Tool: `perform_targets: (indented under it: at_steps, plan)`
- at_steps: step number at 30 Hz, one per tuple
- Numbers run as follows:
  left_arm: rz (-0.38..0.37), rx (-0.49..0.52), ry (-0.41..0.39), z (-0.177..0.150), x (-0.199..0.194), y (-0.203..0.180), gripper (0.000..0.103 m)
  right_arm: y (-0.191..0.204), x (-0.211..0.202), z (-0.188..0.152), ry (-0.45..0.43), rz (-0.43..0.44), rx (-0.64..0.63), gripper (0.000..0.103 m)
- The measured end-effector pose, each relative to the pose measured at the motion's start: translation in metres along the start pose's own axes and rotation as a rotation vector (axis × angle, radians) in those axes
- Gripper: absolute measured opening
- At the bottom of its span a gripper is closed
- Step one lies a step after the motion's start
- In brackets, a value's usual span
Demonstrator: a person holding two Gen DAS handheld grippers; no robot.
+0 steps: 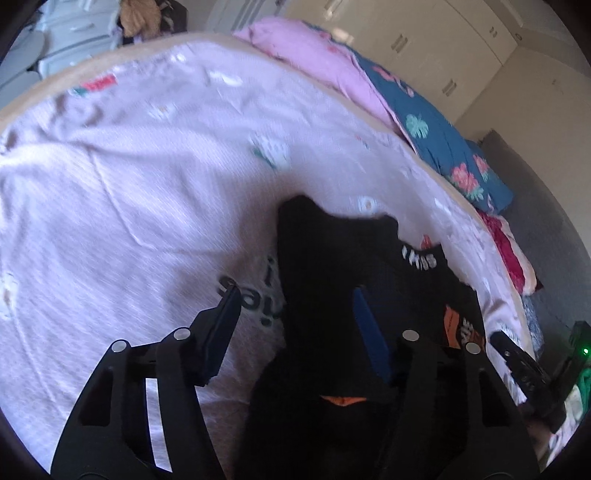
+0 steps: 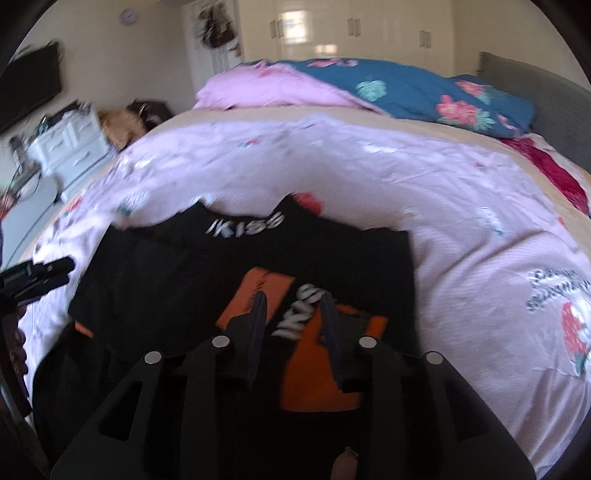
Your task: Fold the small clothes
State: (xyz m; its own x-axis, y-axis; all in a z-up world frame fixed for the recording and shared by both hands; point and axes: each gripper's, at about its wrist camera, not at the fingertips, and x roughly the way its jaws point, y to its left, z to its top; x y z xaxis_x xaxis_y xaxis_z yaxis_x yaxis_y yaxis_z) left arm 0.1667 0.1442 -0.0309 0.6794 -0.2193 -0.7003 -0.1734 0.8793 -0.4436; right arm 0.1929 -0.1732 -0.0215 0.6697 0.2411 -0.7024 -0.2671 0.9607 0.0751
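While both views blur somewhat, the nearest things read clearly enough. Closest in the left wrist view, the left gripper (image 1: 295, 291) hangs with its jaws apart over the edge of a black garment (image 1: 332, 266); one blue-padded finger lies over the black cloth, the other over the pale pink sheet (image 1: 129, 177), and nothing is pinched between them. Closest in the right wrist view, the right gripper (image 2: 293, 295) stands with its jaws a little apart above the garment's orange patch (image 2: 317, 384), either side of white lettering; whether the tips touch the cloth I cannot tell.

The black garment (image 2: 184, 266) lies spread on the sheet near the bed's front edge, with white letters at its far hem. At the left edge of the right wrist view the other gripper's finger shows, just beside the garment.

Farther back, the sheet (image 2: 443, 206) runs printed with small flowers and a strawberry motif. Beyond it a pink blanket (image 2: 258, 92) and a blue floral quilt (image 2: 424, 92) lie heaped. Cream wardrobes (image 2: 351, 29) line the far wall, and a white drawer unit (image 2: 74, 144) stands at the left.
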Motion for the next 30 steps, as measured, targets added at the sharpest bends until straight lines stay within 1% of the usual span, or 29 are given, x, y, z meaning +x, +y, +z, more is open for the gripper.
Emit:
perform_targets:
  at_steps: [3,5,7,8,9,10,12,13,15,16,17,18,20,23,25,27,30]
  plan:
    - [-0.009,0.027,0.056,-0.007,0.012,-0.007,0.052,0.010,0.011,-0.004,0.040,0.028,-0.025,0.033]
    - [0.014,0.040,0.080,-0.012,0.021,-0.008,0.052,0.013,0.014,-0.007,0.058,0.034,-0.030,0.038]
    - [0.034,0.069,0.084,-0.016,0.029,-0.013,0.052,0.013,0.017,-0.008,0.069,0.038,-0.029,0.040]
    - [0.038,0.076,0.086,-0.016,0.030,-0.015,0.048,0.013,0.017,-0.009,0.071,0.036,-0.027,0.041]
    - [0.027,0.081,0.090,-0.017,0.032,-0.017,0.027,0.012,0.017,-0.009,0.072,0.035,-0.025,0.041]
    - [0.020,0.079,0.091,-0.018,0.032,-0.018,0.020,0.012,0.017,-0.010,0.073,0.036,-0.024,0.041]
    - [0.025,0.086,0.078,-0.017,0.027,-0.018,0.013,0.010,0.017,-0.010,0.075,0.035,-0.022,0.041]
    - [0.010,0.075,0.063,-0.015,0.022,-0.016,0.011,0.010,0.017,-0.010,0.077,0.036,-0.021,0.041]
    - [-0.013,0.050,0.028,-0.010,0.008,-0.010,0.011,0.011,0.014,-0.009,0.069,0.043,-0.025,0.041]
    - [0.002,0.058,0.025,-0.009,0.007,-0.008,0.010,0.012,0.014,-0.009,0.066,0.046,-0.030,0.041]
    - [0.030,0.065,0.027,-0.009,0.007,-0.006,0.009,0.012,0.014,-0.009,0.066,0.046,-0.034,0.041]
    - [0.053,0.064,0.046,-0.011,0.012,-0.003,0.009,0.013,0.016,-0.009,0.070,0.041,-0.038,0.041]
    - [0.063,0.066,0.075,-0.015,0.018,-0.003,0.009,0.012,0.022,-0.012,0.092,0.031,-0.039,0.041]
    - [0.092,0.101,0.069,-0.016,0.015,-0.010,0.012,0.008,0.035,-0.017,0.141,0.001,-0.037,0.041]
    - [0.097,0.099,0.060,-0.015,0.011,-0.009,0.016,0.005,0.038,-0.018,0.151,-0.008,-0.034,0.042]
    - [0.106,0.095,0.037,-0.013,0.002,-0.008,0.017,0.005,0.039,-0.019,0.153,-0.018,-0.038,0.043]
    - [0.126,0.128,-0.034,-0.009,-0.017,-0.016,0.017,0.005,0.041,-0.021,0.159,-0.031,-0.041,0.044]
